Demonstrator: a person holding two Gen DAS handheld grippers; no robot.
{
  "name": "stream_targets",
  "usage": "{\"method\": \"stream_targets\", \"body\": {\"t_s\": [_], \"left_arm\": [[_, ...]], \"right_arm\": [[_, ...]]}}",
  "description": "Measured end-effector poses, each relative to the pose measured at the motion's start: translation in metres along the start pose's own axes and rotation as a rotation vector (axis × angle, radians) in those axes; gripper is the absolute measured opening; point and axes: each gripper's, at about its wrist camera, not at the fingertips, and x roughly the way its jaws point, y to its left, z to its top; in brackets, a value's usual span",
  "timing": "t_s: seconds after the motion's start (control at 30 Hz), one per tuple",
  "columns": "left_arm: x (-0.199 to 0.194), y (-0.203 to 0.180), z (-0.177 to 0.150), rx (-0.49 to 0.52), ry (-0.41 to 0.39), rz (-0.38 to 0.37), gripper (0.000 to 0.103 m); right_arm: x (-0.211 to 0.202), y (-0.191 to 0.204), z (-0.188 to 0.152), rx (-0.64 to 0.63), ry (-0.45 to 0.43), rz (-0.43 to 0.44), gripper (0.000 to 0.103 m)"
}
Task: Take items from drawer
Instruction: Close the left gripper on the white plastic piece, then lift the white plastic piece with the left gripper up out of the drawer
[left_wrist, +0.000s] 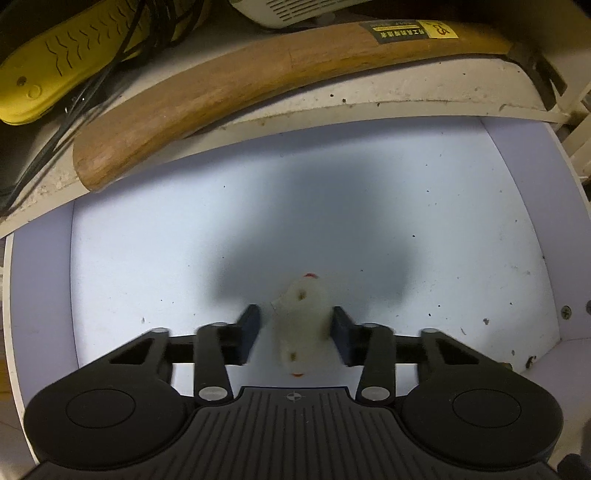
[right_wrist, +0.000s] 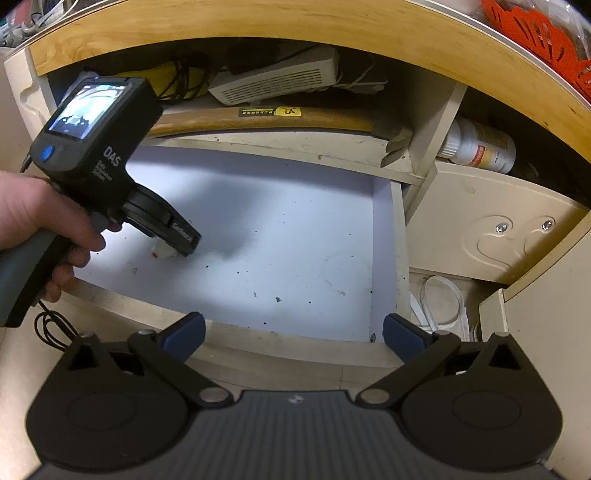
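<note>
A small white plastic item with red marks is between the blue pads of my left gripper, low over the white floor of the open drawer. The right pad touches it; a thin gap shows at the left pad, and the item is blurred. In the right wrist view the left gripper reaches into the drawer with the white item at its tips. My right gripper is open and empty above the drawer's front edge.
A wooden-handled hammer lies on the shelf behind the drawer, with a yellow device and black cables at the left and a white box behind. A white bottle lies in the right compartment. White rings sit lower right.
</note>
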Motion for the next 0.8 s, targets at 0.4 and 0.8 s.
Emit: {"method": "stream_targets", "body": {"t_s": [0.4,0.8], "left_arm": [[-0.001,0.004,-0.008,-0.004,-0.009,-0.008,0.027],[-0.011,0.009,-0.019,-0.001,-0.045,-0.015,0.027]], "right_arm": [[0.001,0.0,0.0,0.003,0.003,0.003,0.103],[0.0,-0.001,0.001,0.013,0.003,0.0,0.103]]}}
